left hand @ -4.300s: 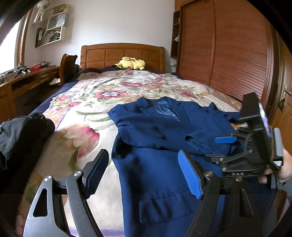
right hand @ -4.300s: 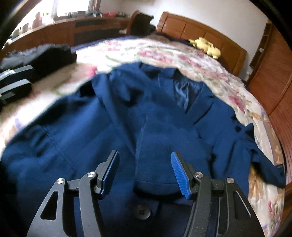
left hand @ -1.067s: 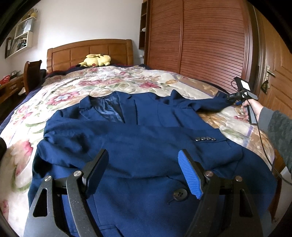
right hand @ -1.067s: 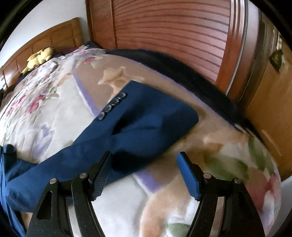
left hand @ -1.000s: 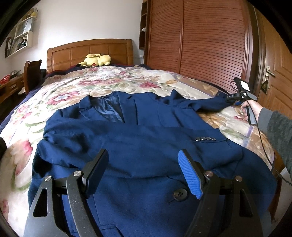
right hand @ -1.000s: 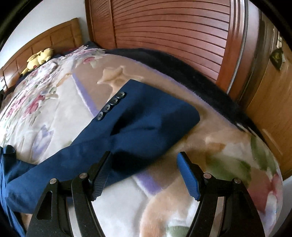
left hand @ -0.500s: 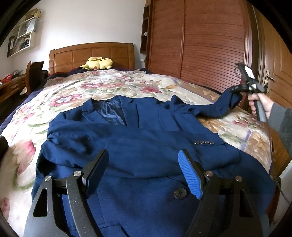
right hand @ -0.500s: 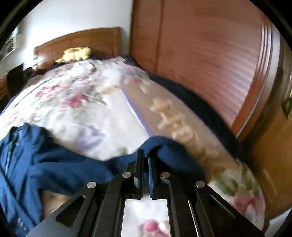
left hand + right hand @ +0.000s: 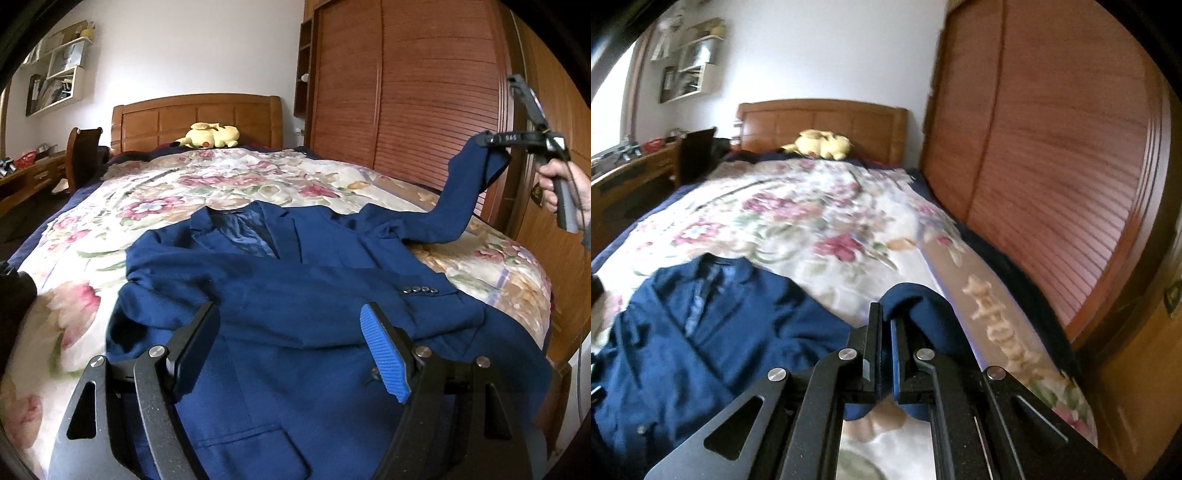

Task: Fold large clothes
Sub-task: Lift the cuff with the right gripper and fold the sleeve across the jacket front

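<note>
Jacket (image 9: 295, 295): it is lying flat on the bed (image 9: 229, 177) before you
Right gripper (image 9: 884, 325): you are clamping its sleeve (image 9: 458, 199), holding it above the bed
Left gripper (image 9: 291, 339): you are keeping its jaws apart over the jacket, gripping nothing

The left gripper (image 9: 291, 349) points forward and slightly downward, its fingers (image 9: 384, 354) spread wide with nothing between them. The right gripper (image 9: 884, 332), held raised off to the right in the person's right hand (image 9: 559, 182), has its fingers clamped together on blue fabric.
</note>
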The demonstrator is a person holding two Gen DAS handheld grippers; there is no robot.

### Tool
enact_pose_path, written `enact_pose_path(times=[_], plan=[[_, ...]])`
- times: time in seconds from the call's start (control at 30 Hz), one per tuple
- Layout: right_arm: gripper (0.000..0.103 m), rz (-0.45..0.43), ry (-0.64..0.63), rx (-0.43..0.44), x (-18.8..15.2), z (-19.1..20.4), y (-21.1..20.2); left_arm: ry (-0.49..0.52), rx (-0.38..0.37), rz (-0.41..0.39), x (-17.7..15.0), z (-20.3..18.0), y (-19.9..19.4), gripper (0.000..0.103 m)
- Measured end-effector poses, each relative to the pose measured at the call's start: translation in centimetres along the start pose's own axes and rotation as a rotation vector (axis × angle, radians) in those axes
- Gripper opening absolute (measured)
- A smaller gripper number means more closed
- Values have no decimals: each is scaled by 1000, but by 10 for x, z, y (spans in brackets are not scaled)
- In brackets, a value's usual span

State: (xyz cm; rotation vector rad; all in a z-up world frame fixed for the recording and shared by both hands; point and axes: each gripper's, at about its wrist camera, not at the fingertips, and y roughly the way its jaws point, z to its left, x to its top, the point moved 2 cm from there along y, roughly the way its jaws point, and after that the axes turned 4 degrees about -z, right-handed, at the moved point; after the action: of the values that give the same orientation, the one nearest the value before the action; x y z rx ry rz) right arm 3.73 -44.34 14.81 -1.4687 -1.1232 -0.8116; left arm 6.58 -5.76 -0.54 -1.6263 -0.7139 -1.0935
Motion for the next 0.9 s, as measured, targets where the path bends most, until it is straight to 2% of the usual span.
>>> enact_pose_path(times=[0.33,0.67,0.9], plan=[[3,-67,-90,90,10,47,-50,-9,31,-10,-3,22,-22,79],[3,-83,-160,161,16,81,-62,-23,59,-24,-5,44,-42,79],[3,-82,-215,248,17,114,-69,-35,76,-29,-8,57,-52,79]])
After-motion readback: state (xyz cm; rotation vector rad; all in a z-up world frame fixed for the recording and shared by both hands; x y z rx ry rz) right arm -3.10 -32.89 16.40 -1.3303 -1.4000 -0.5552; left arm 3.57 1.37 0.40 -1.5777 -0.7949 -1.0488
